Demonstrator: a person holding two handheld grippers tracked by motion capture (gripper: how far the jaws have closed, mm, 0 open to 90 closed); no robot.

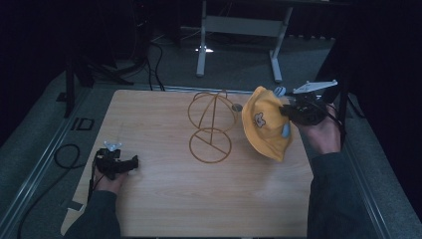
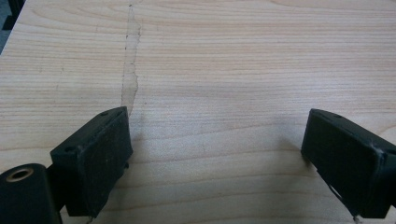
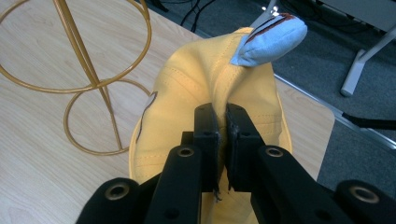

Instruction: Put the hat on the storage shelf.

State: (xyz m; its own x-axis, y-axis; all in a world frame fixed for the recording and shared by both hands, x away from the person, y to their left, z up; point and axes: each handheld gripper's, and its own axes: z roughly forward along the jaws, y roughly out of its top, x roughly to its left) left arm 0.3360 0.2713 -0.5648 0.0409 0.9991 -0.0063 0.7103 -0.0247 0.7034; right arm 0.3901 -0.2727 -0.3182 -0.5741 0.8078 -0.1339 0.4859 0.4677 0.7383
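Left gripper (image 1: 130, 165) low over the bare desk (image 1: 164, 199), jaws wide apart and empty, right gripper (image 3: 222, 128) with jaws clamped on a fold of the yellow hat (image 1: 263, 127), pale-blue ear (image 3: 268, 42), held above the desk's right edge, gold wire stand (image 1: 211, 124) just beside it.

In the right gripper view, the fold of the yellow hat (image 3: 210, 79) pinched in the right claw (image 3: 222, 122) is hidden between the closed jaws, and the hat's lower brim disappears behind the claw's black body. The gold wire stand (image 3: 88, 79) is cut off by the top and left edges. In the high view, the small emblem (image 1: 259, 119) on the hat is too small to read. In the left gripper view, both jaws of the left claw (image 2: 215, 154) run off the bottom edge.
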